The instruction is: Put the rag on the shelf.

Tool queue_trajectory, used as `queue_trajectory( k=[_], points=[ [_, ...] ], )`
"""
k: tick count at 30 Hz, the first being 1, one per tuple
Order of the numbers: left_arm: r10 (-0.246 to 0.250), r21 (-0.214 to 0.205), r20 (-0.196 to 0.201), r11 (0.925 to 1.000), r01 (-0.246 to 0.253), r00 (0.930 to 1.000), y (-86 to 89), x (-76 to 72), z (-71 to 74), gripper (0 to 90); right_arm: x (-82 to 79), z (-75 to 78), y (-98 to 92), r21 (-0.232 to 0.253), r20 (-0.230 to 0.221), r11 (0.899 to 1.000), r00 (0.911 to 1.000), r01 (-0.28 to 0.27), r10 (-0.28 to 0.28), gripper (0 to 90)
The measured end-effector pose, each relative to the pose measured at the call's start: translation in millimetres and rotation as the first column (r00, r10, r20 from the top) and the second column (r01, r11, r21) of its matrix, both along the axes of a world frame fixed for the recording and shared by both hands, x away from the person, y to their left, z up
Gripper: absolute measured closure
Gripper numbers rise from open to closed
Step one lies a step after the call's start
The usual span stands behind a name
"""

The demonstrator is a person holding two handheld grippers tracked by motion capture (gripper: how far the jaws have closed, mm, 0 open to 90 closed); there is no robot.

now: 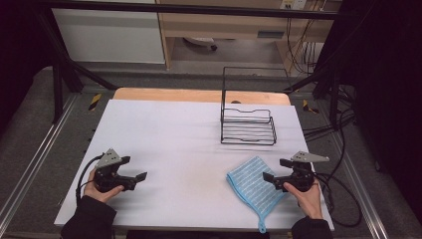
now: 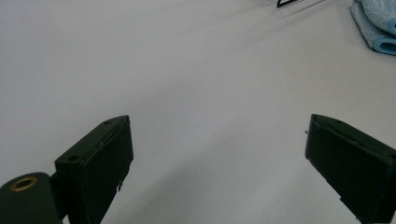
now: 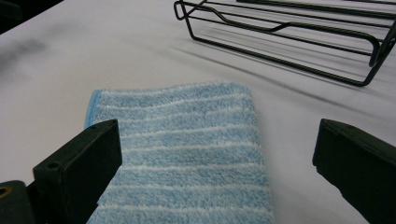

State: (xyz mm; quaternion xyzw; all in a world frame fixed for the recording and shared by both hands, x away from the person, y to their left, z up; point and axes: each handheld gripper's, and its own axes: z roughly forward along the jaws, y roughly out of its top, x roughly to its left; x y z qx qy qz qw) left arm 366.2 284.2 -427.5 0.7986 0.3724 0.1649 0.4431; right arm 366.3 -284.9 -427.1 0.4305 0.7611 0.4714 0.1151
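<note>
Black jaws of the right gripper stand wide apart, gripping nothing, poised over the folded blue cloth near the table's front right corner. Opposite, the left gripper is equally open and empty above bare tabletop. A wire rack sits behind the cloth.
</note>
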Motion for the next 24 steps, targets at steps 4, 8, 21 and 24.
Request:
queue_trajectory(
  k=[4,8,21,24],
  points=[
    [0.008,-0.009,0.003,0.9999,-0.008,1.0000,0.9,-0.6,0.2,7.7,-0.3,0.7,0.8,-0.012,0.000,1.000,1.0000,0.002,-0.002,1.9],
    [0.011,-0.009,0.002,0.9999,-0.011,0.9999,2.0,-0.8,-0.3,7.8,-0.3,0.9,3.6,-0.022,-0.002,1.000,1.0000,0.003,-0.003,1.9],
    [0.013,-0.003,-0.008,0.9999,-0.013,0.9999,2.1,-0.3,-3.0,8.3,-1.3,2.8,24.6,-0.051,-0.013,0.999,0.9998,-0.017,0.016,2.0],
    [0.016,-0.003,-0.012,0.9999,-0.016,0.9998,1.8,-0.1,-3.9,8.4,-1.3,3.0,30.5,-0.058,-0.013,0.998,0.9996,-0.025,0.024,2.0]
  ],
)
